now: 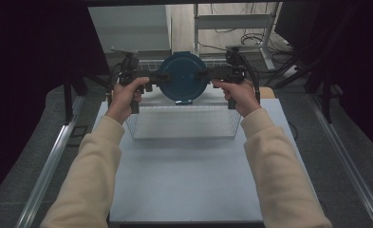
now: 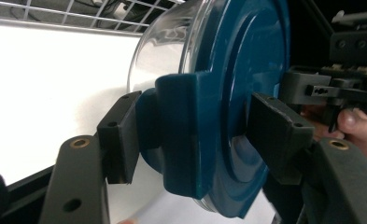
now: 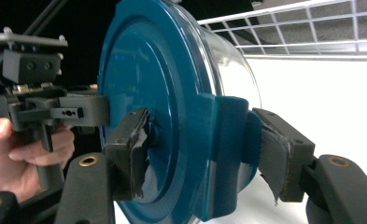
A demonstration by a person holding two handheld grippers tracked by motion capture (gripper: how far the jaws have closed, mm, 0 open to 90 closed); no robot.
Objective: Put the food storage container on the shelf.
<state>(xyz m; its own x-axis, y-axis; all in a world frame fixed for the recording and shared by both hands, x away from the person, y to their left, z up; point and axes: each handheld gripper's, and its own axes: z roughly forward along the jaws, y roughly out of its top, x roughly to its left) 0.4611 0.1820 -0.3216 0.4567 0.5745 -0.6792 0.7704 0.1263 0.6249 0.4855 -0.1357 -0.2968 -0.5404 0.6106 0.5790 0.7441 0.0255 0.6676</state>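
Note:
A clear round container with a dark blue lid hangs on its side, lid facing the person, over the far rim of a wire basket. My left gripper is shut on the lid's left latch, one pad on the latch and the other on the lid's face. My right gripper is shut on the opposite latch in the same way; its pads are worn and torn. The clear body points away from the person.
The wire basket stands on a pale table, toward its far edge. Beyond it are a metal frame and cables on the floor. Dark curtains flank both sides. Both sleeves reach in from the bottom.

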